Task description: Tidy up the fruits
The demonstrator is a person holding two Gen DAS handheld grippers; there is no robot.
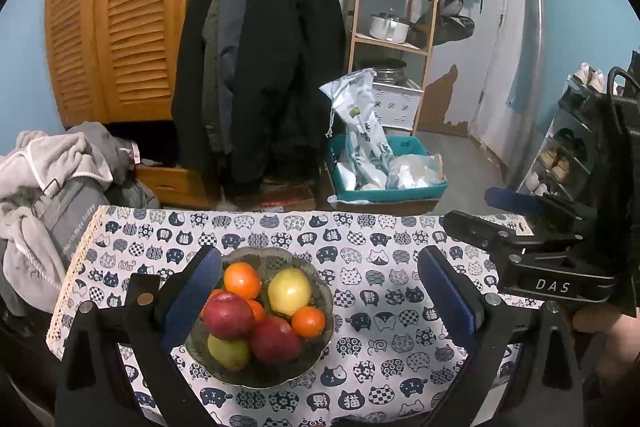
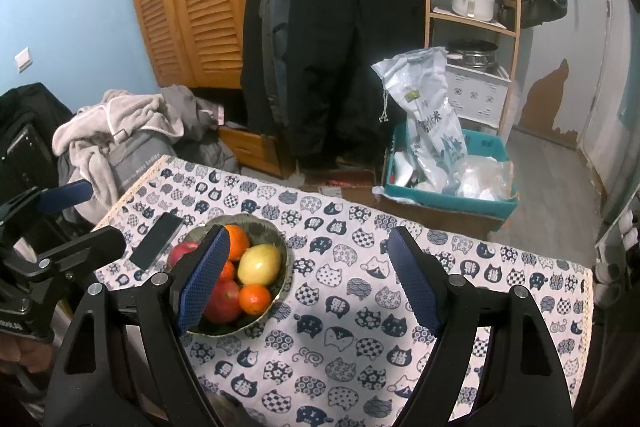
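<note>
Both the left gripper (image 1: 316,297) and right gripper (image 2: 308,279) hang with fingers wide, empty. The fruit sits heaped in the glass bowl (image 1: 320,343) on the tabletop (image 2: 360,347) — round, firm, likely to roll; take the top orange (image 1: 242,280) across its middle.

Both views are evenly lit by soft, cool indoor light from above, not very bright. Beneath the left gripper (image 1: 318,297) and the right gripper (image 2: 316,281), faint blurred shadows lie on the desk (image 2: 360,347). The fruits (image 1: 260,311) carry small glare spots. Fisheye distortion bends all straight lines near the black corners. The far background looks slightly soft.
</note>
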